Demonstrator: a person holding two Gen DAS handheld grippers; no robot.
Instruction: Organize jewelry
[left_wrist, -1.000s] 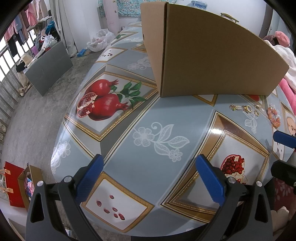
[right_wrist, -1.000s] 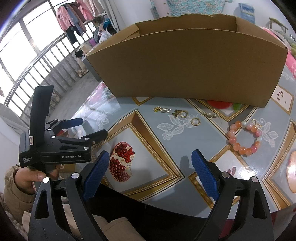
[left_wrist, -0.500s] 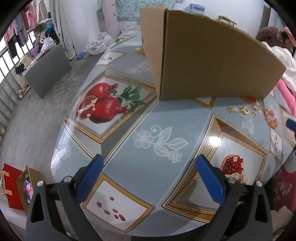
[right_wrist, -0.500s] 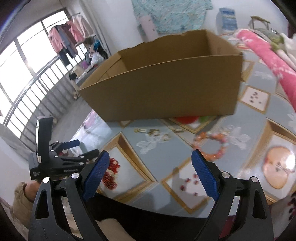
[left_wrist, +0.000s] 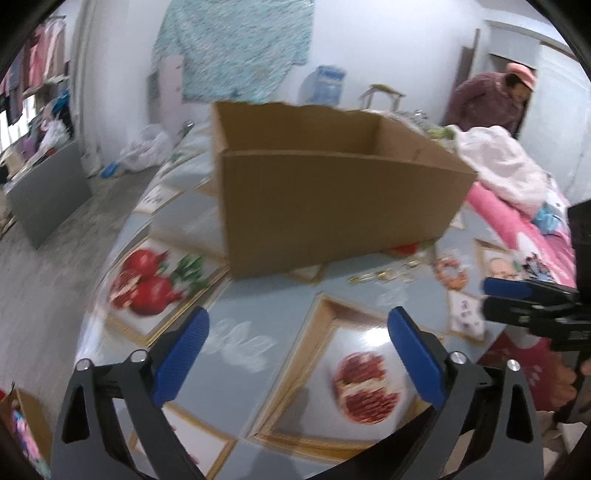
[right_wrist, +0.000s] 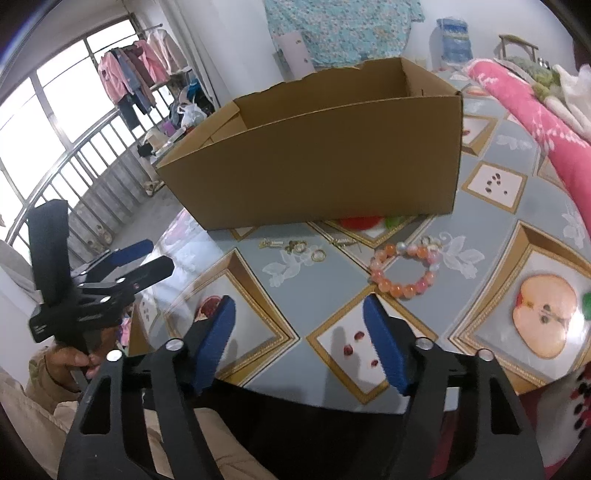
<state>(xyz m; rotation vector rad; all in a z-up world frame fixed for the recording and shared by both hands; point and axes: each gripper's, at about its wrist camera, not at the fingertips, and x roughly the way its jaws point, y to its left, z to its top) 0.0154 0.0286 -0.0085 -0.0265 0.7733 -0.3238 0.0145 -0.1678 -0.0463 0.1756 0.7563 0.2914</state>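
Nearest, the right tool (right_wrist: 299, 339) was closing on nothing, and the left tool (left_wrist: 297, 349) narrowed slightly, also empty. Beyond them the bead bracelet (right_wrist: 404, 267) and small gold pieces (right_wrist: 295, 248) lay on the surface (right_wrist: 491, 221), outside the cardboard box (right_wrist: 321, 162). Nothing looked sorted yet.

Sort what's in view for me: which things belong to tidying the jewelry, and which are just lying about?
For the job:
- bead bracelet
- small gold pieces
- cardboard box
- right tongs, closing, nothing between them

Just lying about:
- pink blanket
- hanging clothes
- patterned tablecloth
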